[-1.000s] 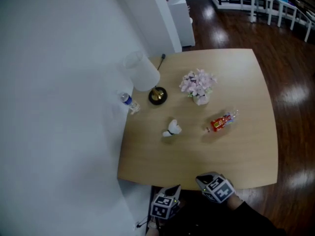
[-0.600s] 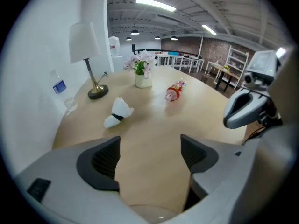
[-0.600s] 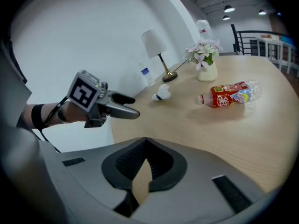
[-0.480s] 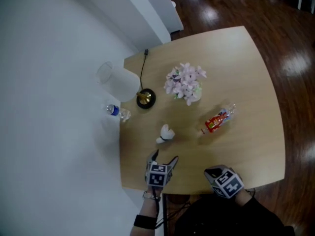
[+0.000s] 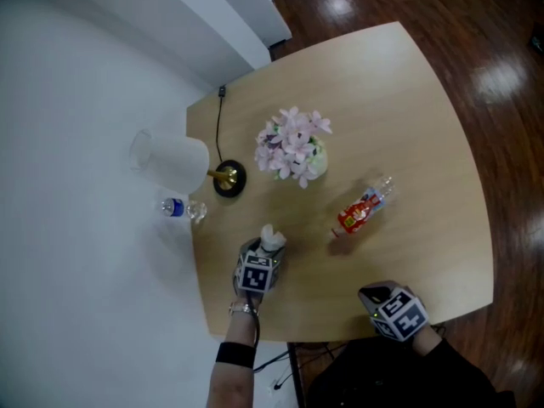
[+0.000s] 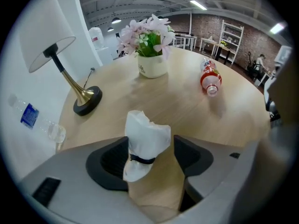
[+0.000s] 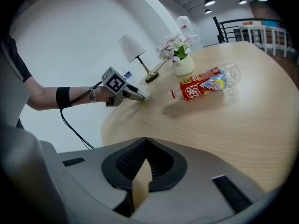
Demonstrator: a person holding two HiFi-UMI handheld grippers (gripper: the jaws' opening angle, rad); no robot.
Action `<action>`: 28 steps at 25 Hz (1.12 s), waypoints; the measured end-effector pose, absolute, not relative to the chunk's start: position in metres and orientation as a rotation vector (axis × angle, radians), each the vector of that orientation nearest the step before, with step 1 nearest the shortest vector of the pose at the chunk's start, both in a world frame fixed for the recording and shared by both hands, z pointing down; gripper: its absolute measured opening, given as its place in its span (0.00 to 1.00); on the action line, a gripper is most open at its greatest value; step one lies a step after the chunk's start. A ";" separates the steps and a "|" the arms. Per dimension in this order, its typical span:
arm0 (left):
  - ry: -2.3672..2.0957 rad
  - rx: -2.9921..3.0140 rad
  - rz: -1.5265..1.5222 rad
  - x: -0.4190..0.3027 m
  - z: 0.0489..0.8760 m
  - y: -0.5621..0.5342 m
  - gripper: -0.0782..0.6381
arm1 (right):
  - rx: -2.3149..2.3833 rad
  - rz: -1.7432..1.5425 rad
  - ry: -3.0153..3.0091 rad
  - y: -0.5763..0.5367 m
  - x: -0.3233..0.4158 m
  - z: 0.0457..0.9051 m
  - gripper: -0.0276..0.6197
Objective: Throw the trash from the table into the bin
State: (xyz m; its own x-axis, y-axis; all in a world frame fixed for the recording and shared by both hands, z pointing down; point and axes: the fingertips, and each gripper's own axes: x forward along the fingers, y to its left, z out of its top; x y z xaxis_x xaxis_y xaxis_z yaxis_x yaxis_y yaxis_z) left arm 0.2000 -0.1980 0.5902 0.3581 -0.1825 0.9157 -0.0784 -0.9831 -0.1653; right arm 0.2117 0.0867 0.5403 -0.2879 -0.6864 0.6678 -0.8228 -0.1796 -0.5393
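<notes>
So far both pieces remain on the table: my left gripper, jaws just closing, straddles the crumpled white tissue without pinching it; the red-labelled clear plastic bottle lies untouched, and the right gripper has its jaws together, empty.

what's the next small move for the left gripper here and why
Probably finish closing the left gripper on the white paper wad: it stands between the jaws, which have just been closing, but a gap shows beside one pad, so it isn't gripped yet.

I read no print anywhere. Red label on plastic bottle, far right: too blurred. Blue label on small bottle, left: illegible. Dark mark on flower pot: too small.
</notes>
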 end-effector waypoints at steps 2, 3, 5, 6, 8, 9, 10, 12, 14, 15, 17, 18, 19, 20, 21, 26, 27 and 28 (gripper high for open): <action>0.267 -2.491 -1.700 0.201 0.590 -0.201 0.43 | 1.799 1.481 -1.911 0.089 0.216 0.541 0.05; 0.285 -2.485 -1.696 0.200 0.589 -0.203 0.37 | 1.806 1.485 -1.909 0.090 0.217 0.540 0.05; 0.311 -2.478 -1.702 0.199 0.586 -0.203 0.34 | 1.812 1.486 -1.903 0.092 0.219 0.540 0.05; 0.320 -2.485 -1.703 0.199 0.584 -0.202 0.32 | 1.814 1.484 -1.901 0.093 0.220 0.540 0.05; 0.338 -2.516 -1.689 0.196 0.580 -0.199 0.28 | 1.817 1.478 -1.902 0.093 0.219 0.539 0.05; 0.339 -2.533 -1.681 0.194 0.577 -0.196 0.28 | 1.817 1.472 -1.904 0.093 0.218 0.537 0.05; 0.335 -2.551 -1.674 0.192 0.573 -0.192 0.27 | 1.817 1.464 -1.907 0.093 0.216 0.535 0.05; 0.319 -2.597 -1.661 0.185 0.564 -0.180 0.26 | 1.813 1.444 -1.915 0.092 0.210 0.531 0.05; 0.302 -2.649 -1.644 0.175 0.550 -0.166 0.25 | 1.812 1.428 -1.923 0.089 0.201 0.525 0.05; 0.294 -2.670 -1.633 0.168 0.541 -0.159 0.25 | 1.811 1.423 -1.926 0.088 0.195 0.522 0.05; 0.284 -2.712 -1.606 0.155 0.526 -0.140 0.24 | 1.804 1.405 -1.929 0.086 0.188 0.516 0.05; 0.282 -2.739 -1.591 0.149 0.519 -0.127 0.24 | 1.794 1.389 -1.931 0.087 0.187 0.513 0.05; 0.282 -2.767 -1.575 0.142 0.513 -0.113 0.24 | 1.783 1.371 -1.936 0.088 0.186 0.511 0.05; 0.279 -2.789 -1.563 0.134 0.507 -0.100 0.24 | 1.773 1.354 -1.941 0.088 0.183 0.509 0.05; 0.275 -2.805 -1.554 0.125 0.502 -0.087 0.24 | 1.765 1.339 -1.947 0.087 0.178 0.507 0.05; 0.290 -2.876 -1.527 0.067 0.488 -0.038 0.23 | 1.695 1.268 -1.984 0.079 0.141 0.497 0.05; 0.311 -2.895 -1.524 0.055 0.488 -0.031 0.23 | 1.670 1.252 -1.999 0.078 0.132 0.495 0.05; 0.336 -2.915 -1.524 0.043 0.489 -0.024 0.23 | 1.642 1.236 -2.015 0.078 0.124 0.493 0.05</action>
